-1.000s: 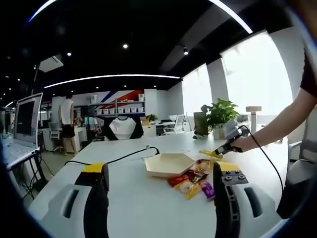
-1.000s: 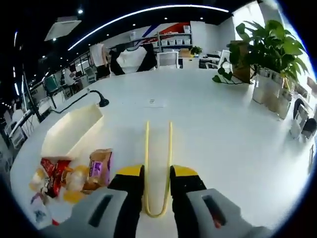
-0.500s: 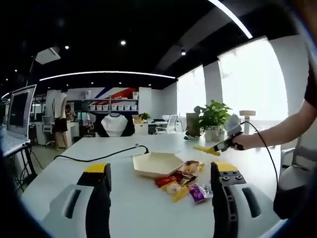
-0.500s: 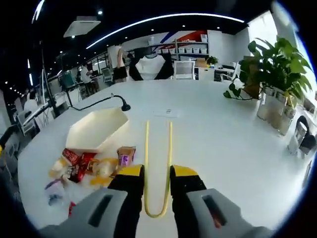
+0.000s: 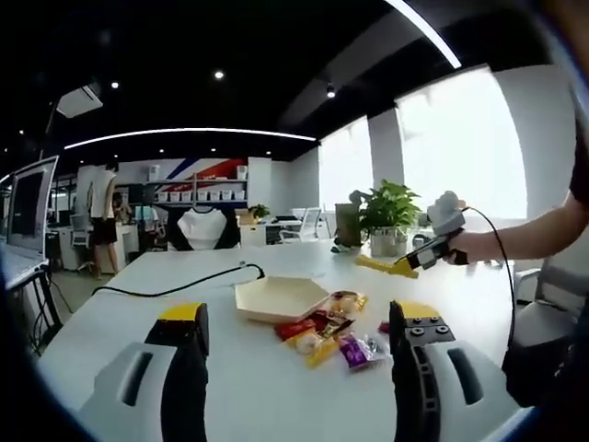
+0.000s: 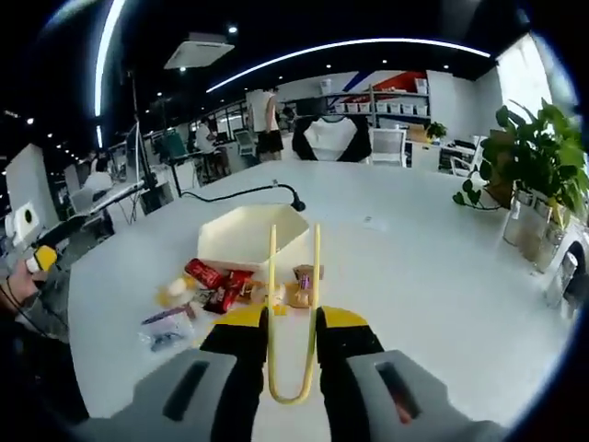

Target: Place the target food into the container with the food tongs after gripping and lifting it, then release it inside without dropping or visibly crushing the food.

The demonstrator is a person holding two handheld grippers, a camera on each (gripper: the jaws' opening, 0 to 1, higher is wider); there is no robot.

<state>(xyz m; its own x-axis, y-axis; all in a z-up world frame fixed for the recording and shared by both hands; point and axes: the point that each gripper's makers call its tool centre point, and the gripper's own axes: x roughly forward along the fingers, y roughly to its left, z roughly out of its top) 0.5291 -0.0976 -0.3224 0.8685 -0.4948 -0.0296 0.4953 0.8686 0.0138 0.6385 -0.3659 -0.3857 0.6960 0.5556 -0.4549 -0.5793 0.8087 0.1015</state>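
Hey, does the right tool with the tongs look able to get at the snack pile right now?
Probably yes. The right tool holds the yellow tongs, whose tips hang over the snack pile beside the tray, with nothing between them.

White counter (image 5: pixel 276 368) in front of you, black cable (image 5: pixel 175 285) snaking across it, potted green plant (image 5: pixel 385 210) by the bright window (image 5: pixel 451 147), laptop (image 5: pixel 28 216) off to your left, person standing (image 5: pixel 99 216) near the far shelves (image 5: pixel 207 191).
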